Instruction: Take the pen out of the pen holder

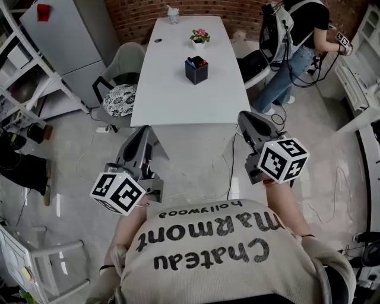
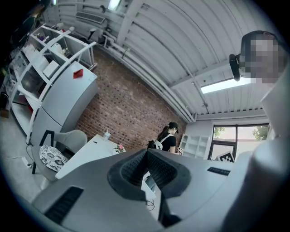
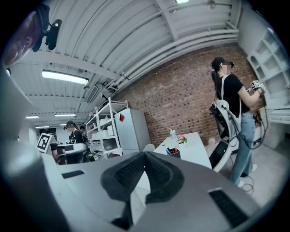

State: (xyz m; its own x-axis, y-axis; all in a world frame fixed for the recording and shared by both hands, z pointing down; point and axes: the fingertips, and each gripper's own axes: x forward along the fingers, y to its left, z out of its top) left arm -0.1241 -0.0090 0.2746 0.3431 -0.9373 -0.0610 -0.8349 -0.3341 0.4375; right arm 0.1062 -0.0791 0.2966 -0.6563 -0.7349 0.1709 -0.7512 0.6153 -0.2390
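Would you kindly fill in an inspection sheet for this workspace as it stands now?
Surface: white table, mostly bare.
Job's things: black pen holder upright near the table's middle, with the pens in it and untouched.
Clutter: flower pot and bottle at the far end, plus a small dark item I cannot identify.
Tools: left tool and right tool are both shut and empty, held over the floor short of the table.
Cables: a cable trails on the floor by the near edge.
Surroundings: chair and fridge to the left, a person standing to the right, and a brick wall behind.
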